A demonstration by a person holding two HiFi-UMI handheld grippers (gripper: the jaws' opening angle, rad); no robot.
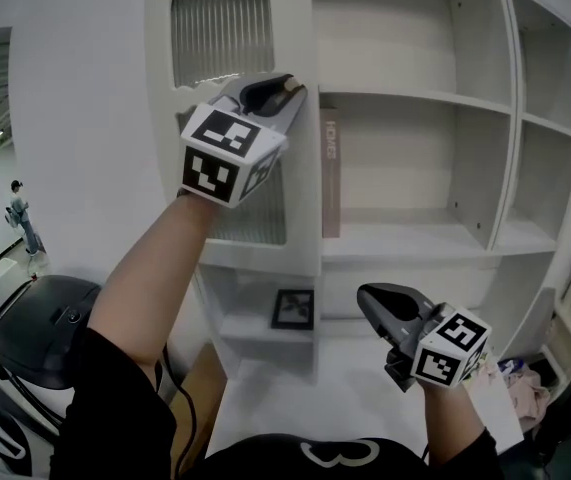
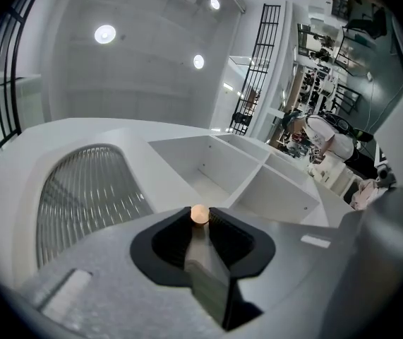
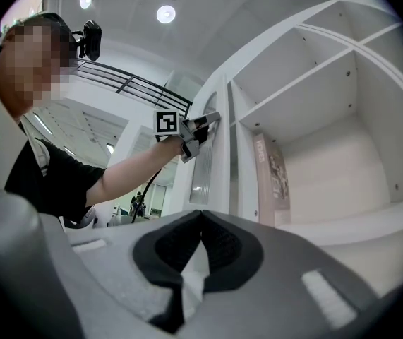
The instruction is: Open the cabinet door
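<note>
Left gripper (image 1: 283, 90) is clamped on the knob (image 2: 200, 215) at the door (image 1: 160, 48) edge, 12 o'clock in head view (ribbed glass panel, book (image 1: 330, 173) just beside). Right gripper (image 1: 370, 298) sits low at 5 o'clock, jaws together, empty.

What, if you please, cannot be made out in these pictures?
- Knob: head view, hidden by the left gripper closed on it.
- Framed picture: head view, image too small and dark.
- Cabinet door hinges: shown in no view.
- Distant person: head view, too small.
</note>
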